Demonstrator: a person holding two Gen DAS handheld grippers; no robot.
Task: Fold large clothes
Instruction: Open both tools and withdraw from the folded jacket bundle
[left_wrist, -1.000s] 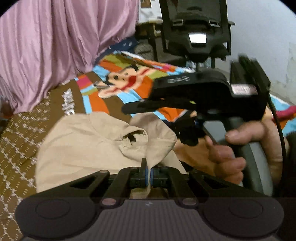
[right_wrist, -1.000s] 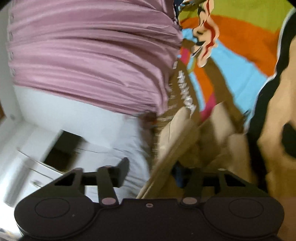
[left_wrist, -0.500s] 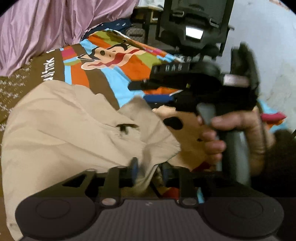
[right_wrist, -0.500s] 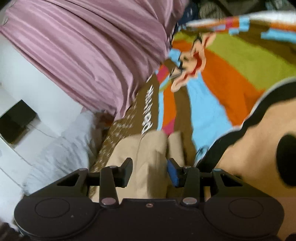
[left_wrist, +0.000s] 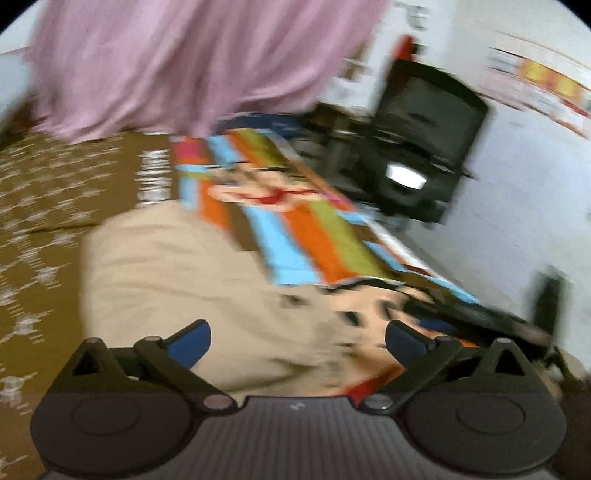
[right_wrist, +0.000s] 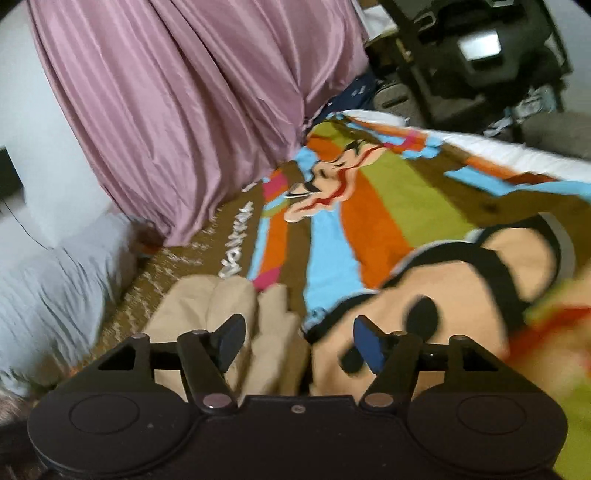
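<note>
Left wrist view: left gripper (left_wrist: 297, 339) spread, empty; beige garment (left_wrist: 192, 280) lies folded on cartoon bedspread (left_wrist: 295, 236). Right gripper (right_wrist: 299, 343) spread too. Risk: loose fold springs open, nothing pinning it.

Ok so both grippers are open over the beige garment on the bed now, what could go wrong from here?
1. The beige garment lies bunched rather than flat, so the next fold may well trap creases.
2. The left gripper and right gripper are both open and hold nothing, so a regrasp might pinch the patterned bedspread along with the cloth.
3. The left wrist view is motion-blurred, so a hasty grab could miss the edge.
</note>
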